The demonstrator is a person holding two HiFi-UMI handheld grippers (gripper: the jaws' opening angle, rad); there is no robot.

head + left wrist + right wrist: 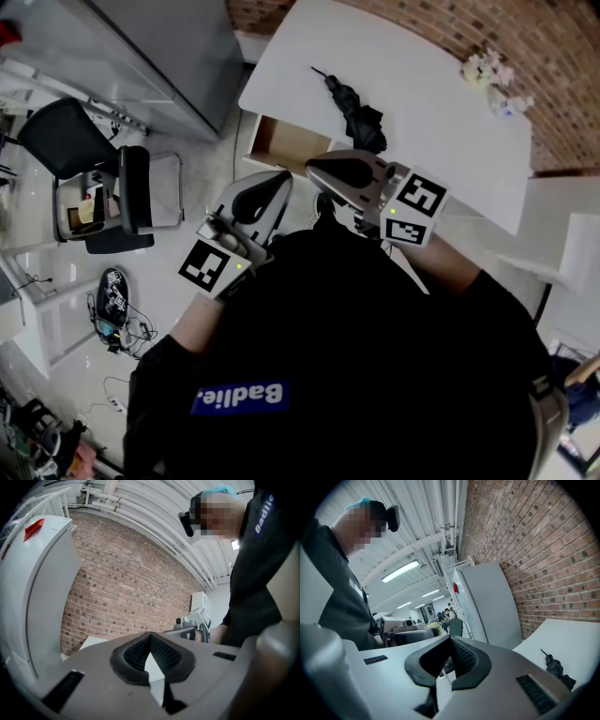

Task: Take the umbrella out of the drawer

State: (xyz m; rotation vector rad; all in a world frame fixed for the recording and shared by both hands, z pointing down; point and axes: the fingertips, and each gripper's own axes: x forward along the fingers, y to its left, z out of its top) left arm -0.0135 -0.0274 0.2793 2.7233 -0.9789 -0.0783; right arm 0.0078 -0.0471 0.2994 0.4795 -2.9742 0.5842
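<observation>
Left claw [277,180] and right claw [319,167] were closed, empty; umbrella [359,117] lay on counter [431,84], drawer [281,142] open: I judged removal complete, no grasp left.

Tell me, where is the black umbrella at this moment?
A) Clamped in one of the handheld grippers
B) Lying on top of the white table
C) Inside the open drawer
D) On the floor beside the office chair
B: the umbrella lies on the white table, beyond the open drawer, while the left gripper and the right gripper are both shut with nothing between their jaws.
</observation>
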